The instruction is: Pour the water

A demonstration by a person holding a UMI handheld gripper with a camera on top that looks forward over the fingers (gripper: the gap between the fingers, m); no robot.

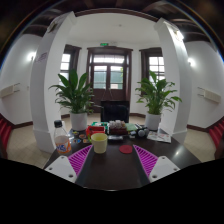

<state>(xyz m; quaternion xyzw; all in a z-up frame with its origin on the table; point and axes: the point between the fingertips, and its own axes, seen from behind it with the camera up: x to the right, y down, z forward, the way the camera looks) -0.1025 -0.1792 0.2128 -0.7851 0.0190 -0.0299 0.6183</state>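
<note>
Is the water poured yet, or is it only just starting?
Only starting, it seems. Nothing looks done: the gripper has its jaws open and holds nothing. The yellow cup stands on the dark table just beyond them, untouched. Left to do: reach in, grasp a vessel and pour. I cannot tell which one holds water.

Behind the small yellow cylindrical cup on the dark wooden table, a cluster of small red, green and dark objects is too tiny to name. Left of the cup, a pale container cannot be identified either. The gripper's two fingers with magenta pads are cut off at their bases, nearer than the cup.
</note>
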